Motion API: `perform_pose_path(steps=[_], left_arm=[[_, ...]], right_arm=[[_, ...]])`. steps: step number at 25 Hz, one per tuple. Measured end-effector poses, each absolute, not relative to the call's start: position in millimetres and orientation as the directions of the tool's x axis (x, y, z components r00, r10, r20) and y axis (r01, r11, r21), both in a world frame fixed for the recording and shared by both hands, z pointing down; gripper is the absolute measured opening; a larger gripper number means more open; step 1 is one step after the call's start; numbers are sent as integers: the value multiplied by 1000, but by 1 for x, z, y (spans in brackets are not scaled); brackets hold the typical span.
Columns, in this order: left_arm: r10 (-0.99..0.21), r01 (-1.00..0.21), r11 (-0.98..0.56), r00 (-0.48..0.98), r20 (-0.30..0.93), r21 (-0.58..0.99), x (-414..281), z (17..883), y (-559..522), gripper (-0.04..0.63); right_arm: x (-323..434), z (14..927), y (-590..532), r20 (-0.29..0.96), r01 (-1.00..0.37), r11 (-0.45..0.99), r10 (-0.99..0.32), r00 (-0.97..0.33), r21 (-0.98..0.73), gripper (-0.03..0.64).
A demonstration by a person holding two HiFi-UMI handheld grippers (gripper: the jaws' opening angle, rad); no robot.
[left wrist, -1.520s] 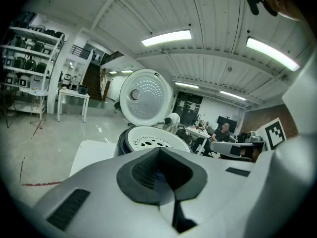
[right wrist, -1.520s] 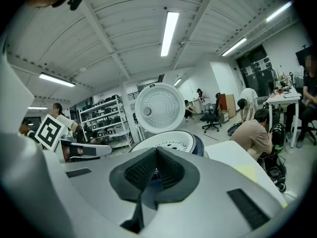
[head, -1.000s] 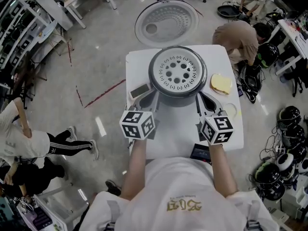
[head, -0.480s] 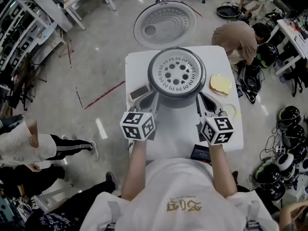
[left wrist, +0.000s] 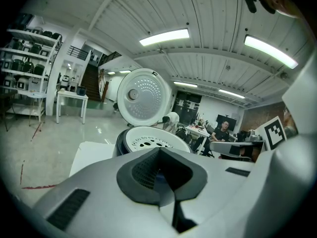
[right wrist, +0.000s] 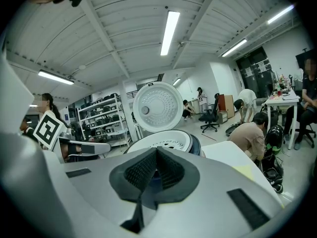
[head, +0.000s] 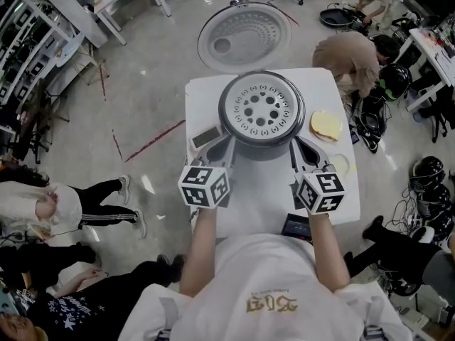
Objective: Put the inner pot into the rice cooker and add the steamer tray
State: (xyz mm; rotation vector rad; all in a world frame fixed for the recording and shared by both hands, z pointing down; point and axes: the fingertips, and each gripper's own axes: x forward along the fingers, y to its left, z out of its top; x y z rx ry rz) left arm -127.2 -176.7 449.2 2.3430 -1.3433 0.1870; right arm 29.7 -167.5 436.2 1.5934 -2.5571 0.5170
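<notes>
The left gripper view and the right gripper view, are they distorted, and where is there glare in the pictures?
Left gripper view: strong fisheye, black corners, curved ceiling beams; the ceiling lamp is blown out white. Right gripper view: the same fisheye and dark rim; its long lamp also glares. Head view: wide-angle but sharp and evenly lit, with small bright reflections on the glossy floor.

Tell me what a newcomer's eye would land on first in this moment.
The rice cooker at the middle of the white table stands out first, its round lid swung open behind it and a white perforated steamer tray sitting in its top. The left gripper and right gripper, both shut, point at its front from either side.
</notes>
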Motion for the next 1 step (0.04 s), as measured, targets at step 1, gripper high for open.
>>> perform_pose_path(steps=[1], left_arm=[[-790, -848, -437, 521, 324, 300, -127, 449, -177, 17]], right_arm=[[29, 436, -168, 246, -885, 400, -857, -454, -239, 11]])
